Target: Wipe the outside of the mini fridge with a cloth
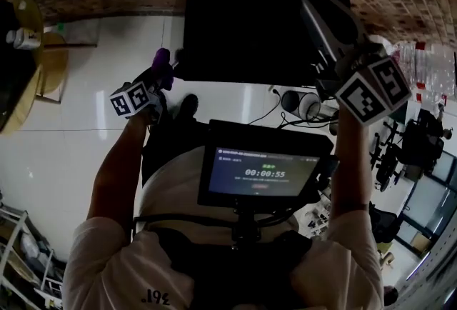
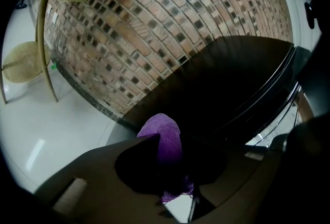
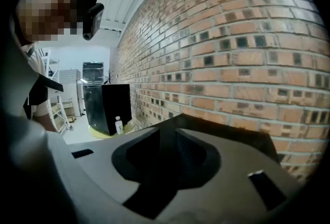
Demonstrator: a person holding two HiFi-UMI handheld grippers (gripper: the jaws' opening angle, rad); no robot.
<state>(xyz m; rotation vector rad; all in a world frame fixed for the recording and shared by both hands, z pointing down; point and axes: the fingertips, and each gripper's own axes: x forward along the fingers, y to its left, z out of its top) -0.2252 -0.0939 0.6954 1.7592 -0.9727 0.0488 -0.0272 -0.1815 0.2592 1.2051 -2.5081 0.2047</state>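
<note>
Only the left gripper view shows the grip itself. The left gripper (image 2: 170, 141) has its jaws closed on a folded purple cloth (image 2: 164, 132), which rises past the tips and hangs out below them. Just ahead of that gripper is the black mini fridge (image 2: 227, 83), backed by the brick wall (image 2: 170, 16); whether the cloth touches the fridge cannot be told. A chair (image 2: 23, 63) stands well off to this gripper's left.

The head view alone shows both grippers at once. The left one is low at the fridge's left edge, and the right gripper (image 1: 315, 3) is raised in front of its right side. A monitor (image 1: 260, 173) at the person's chest hides what lies under it.

The right gripper view shows that gripper's jaws a narrow way apart with nothing between them. A dark slab lies just beyond them, with brick behind it. Far off to its left, a second black cabinet (image 3: 105, 107) and a bottle (image 3: 119, 125) stand on a round desk (image 3: 100, 134).

The fridge is near-featureless black in every view and is cut off at the top of the head view; its door and seams are hard to make out.
</note>
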